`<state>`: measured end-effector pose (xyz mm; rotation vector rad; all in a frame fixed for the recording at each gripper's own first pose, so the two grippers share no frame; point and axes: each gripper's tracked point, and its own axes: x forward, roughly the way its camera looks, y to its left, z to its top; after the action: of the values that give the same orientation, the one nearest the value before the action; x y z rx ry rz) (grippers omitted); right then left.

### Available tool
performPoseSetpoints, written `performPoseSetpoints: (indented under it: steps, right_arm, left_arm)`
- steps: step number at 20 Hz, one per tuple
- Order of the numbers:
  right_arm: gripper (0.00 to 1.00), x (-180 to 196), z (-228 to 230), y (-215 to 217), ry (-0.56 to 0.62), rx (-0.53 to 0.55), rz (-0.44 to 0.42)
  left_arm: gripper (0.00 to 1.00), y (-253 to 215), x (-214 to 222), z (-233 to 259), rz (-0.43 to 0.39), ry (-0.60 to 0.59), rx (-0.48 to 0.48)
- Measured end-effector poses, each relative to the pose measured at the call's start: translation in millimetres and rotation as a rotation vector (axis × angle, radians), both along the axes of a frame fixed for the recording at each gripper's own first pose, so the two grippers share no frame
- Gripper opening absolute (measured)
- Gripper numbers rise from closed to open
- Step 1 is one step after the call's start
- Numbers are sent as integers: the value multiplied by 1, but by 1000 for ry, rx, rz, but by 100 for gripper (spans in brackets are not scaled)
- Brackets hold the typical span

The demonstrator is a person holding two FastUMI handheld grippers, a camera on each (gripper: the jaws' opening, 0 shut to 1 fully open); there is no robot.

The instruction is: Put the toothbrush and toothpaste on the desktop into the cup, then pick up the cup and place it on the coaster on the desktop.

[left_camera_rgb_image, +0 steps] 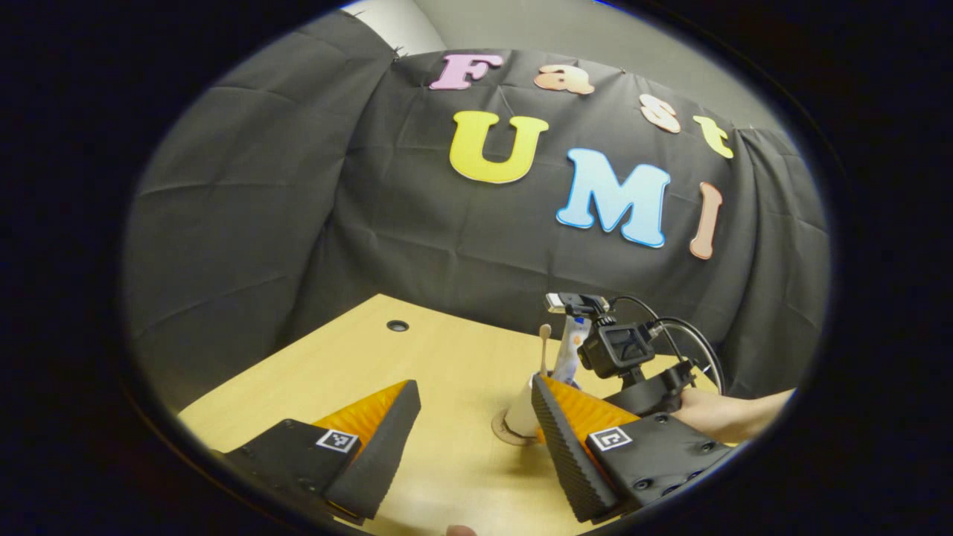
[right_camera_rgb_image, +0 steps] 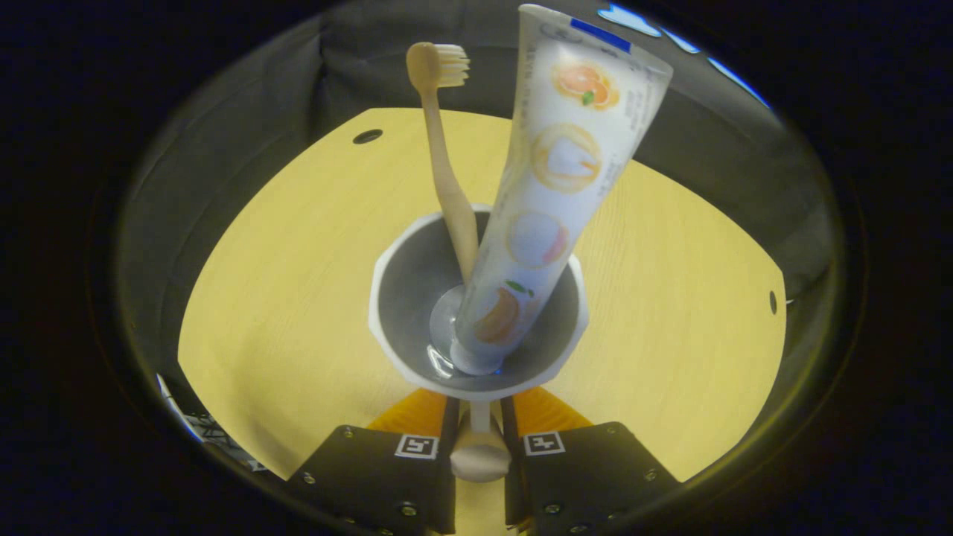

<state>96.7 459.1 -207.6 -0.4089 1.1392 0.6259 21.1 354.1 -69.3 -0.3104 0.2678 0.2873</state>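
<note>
The white cup (right_camera_rgb_image: 476, 313) has a grey inside, with the beige toothbrush (right_camera_rgb_image: 447, 171) and the toothpaste tube (right_camera_rgb_image: 555, 186) standing upright in it. My right gripper (right_camera_rgb_image: 480, 435) is shut on the cup's handle (right_camera_rgb_image: 480, 458). In the left gripper view the cup (left_camera_rgb_image: 521, 417) is at the round tan coaster (left_camera_rgb_image: 504, 434); I cannot tell whether it rests on it or hangs just above. The toothbrush (left_camera_rgb_image: 545, 346) and tube (left_camera_rgb_image: 569, 350) stick up from it. My left gripper (left_camera_rgb_image: 475, 387) is open, nothing between its fingers, a short way in front of the cup.
The light wooden desktop (right_camera_rgb_image: 283, 283) has cable holes at its far corners (left_camera_rgb_image: 397, 325). A hand (left_camera_rgb_image: 726, 413) holds the right gripper, whose black camera (left_camera_rgb_image: 622, 348) rises behind the cup. Black cloth walls close the desk in.
</note>
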Motion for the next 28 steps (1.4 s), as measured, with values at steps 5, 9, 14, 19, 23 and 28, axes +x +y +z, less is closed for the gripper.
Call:
performPoseSetpoints:
  steps: [5, 9, 14, 19, 23, 28]
  right_arm:
    - [27, 1, -11, 11, 10, -27, 4]
    - [28, 1, -11, 6, 23, -27, -8]
    - [38, -1, 6, -1, -6, 7, 14]
    - [64, -5, 28, -20, -35, 51, -6]
    - [80, -14, 45, -46, -37, 108, -56]
    - [89, -11, 79, -95, -118, 165, -155]
  left_arm:
    - [96, 9, 0, 0, 4, -1, -5]
    - [96, 10, 3, -1, -2, -2, -8]
    - [96, 3, 10, 0, -16, -6, -7]
    - [96, -9, 17, 8, -34, -19, 3]
    - [96, -25, 30, 17, -64, -32, 33]
    - [94, -51, 43, 30, -110, -53, 53]
